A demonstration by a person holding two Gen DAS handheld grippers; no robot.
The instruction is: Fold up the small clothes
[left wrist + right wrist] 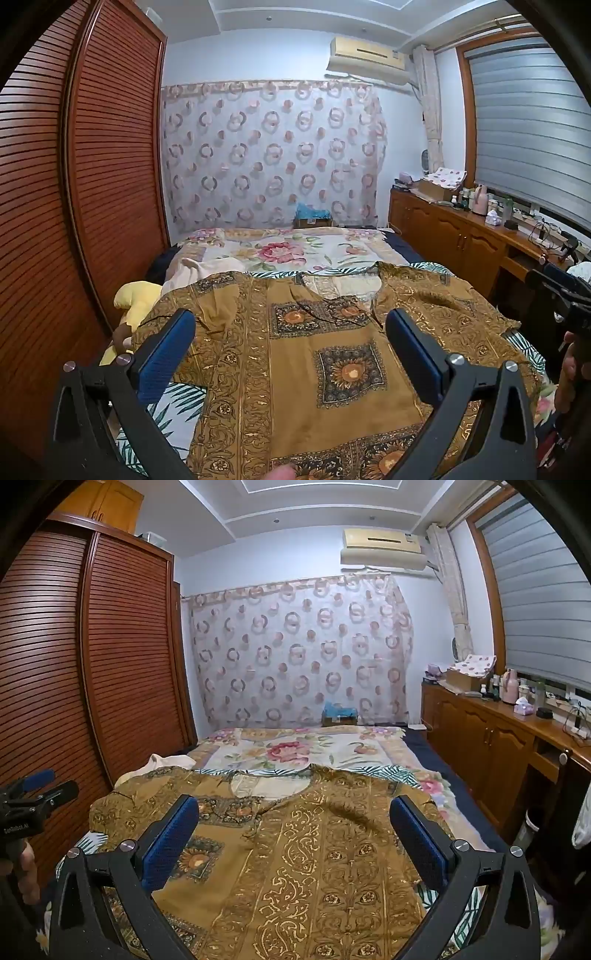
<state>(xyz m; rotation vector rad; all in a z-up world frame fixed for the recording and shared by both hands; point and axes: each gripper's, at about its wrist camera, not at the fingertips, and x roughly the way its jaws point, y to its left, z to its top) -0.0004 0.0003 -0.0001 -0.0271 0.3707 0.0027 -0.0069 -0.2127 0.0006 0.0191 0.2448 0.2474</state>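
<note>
A brown and gold patterned garment (295,354) lies spread flat on the bed, neckline away from me; it also shows in the right wrist view (314,849). My left gripper (290,332) is open and empty, hovering above the garment's left half. My right gripper (294,818) is open and empty, hovering above the garment's right half. The right gripper shows at the right edge of the left wrist view (561,295); the left gripper shows at the left edge of the right wrist view (33,794).
The bed (273,251) has a floral cover. A brown louvred wardrobe (74,184) stands on the left. A wooden sideboard (461,229) with bottles and clutter runs along the right. A yellow soft toy (136,299) lies at the bed's left edge.
</note>
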